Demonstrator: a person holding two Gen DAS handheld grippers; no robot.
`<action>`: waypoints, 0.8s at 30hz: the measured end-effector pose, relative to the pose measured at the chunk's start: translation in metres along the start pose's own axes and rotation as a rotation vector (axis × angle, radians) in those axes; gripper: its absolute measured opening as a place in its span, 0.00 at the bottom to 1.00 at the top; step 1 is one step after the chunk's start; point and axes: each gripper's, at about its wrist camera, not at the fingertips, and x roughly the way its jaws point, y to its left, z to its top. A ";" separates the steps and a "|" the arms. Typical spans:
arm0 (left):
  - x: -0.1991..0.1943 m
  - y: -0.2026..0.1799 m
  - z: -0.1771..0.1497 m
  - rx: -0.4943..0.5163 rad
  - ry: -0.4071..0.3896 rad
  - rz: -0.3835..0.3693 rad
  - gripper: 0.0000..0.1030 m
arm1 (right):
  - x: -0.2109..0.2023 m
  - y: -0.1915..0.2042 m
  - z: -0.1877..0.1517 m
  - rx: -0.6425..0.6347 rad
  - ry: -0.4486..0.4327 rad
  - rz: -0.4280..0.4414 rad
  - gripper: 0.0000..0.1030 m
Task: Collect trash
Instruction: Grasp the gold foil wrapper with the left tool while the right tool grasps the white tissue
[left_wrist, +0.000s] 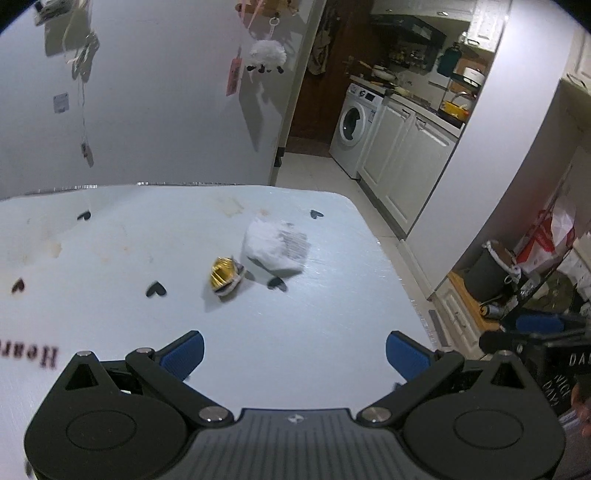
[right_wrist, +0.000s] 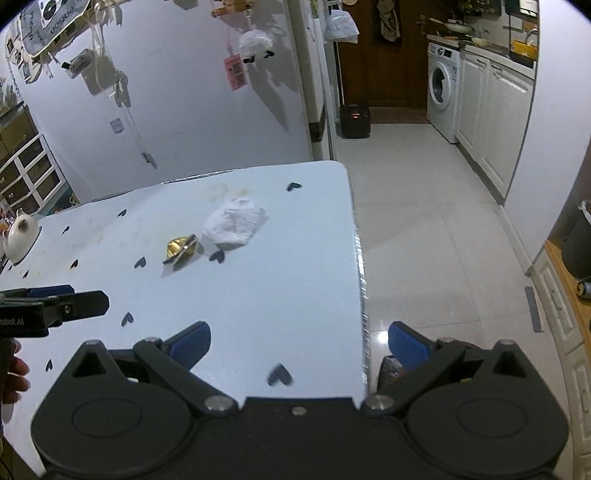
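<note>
On the pale blue tablecloth printed with small dark hearts (left_wrist: 295, 314) lie the two pieces of trash, both toward the far right part of the table: a crumpled gold foil wrapper with a dark-and-white edge (left_wrist: 224, 275) and, just beside it on the far side, a crumpled white paper napkin with faint grey print (left_wrist: 276, 246). The left gripper (left_wrist: 294, 353) hovers over the near part of the table with its blue-padded jaws spread wide and nothing between them; the right gripper (right_wrist: 299, 343) is likewise spread wide and empty, straddling the table's right edge so that one finger is over cloth and the other over the tiled floor. Both bits of rubbish look very light and crushable — the foil should hold whatever shape it is squeezed into and may skate on the cloth if nudged, so pinching it across its raised folded ridge seems safest; the napkin is soft and limp, and a grip on its puffed-up middle ought to gather enough layers to lift it whole. A dark round bin (left_wrist: 487, 273) stands on the floor off to the right, well apart from the table, and is probably the destination. Readable writing is scarce: the cloth carries dark letters near the left edge that look like "Hear", cut off by the frame; the napkin's print is too blurred to read; the other gripper's body, seen from the right wrist view, shows "obot.AI".
</note>
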 end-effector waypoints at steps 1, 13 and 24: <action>0.003 0.006 0.002 0.000 0.001 0.000 1.00 | 0.004 0.005 0.002 -0.003 -0.001 -0.001 1.00; 0.078 0.043 0.030 0.112 -0.014 -0.041 0.94 | 0.056 0.038 0.038 0.094 -0.037 0.051 1.00; 0.153 0.051 0.042 0.233 0.007 0.021 0.71 | 0.119 0.038 0.076 0.226 0.001 -0.002 1.00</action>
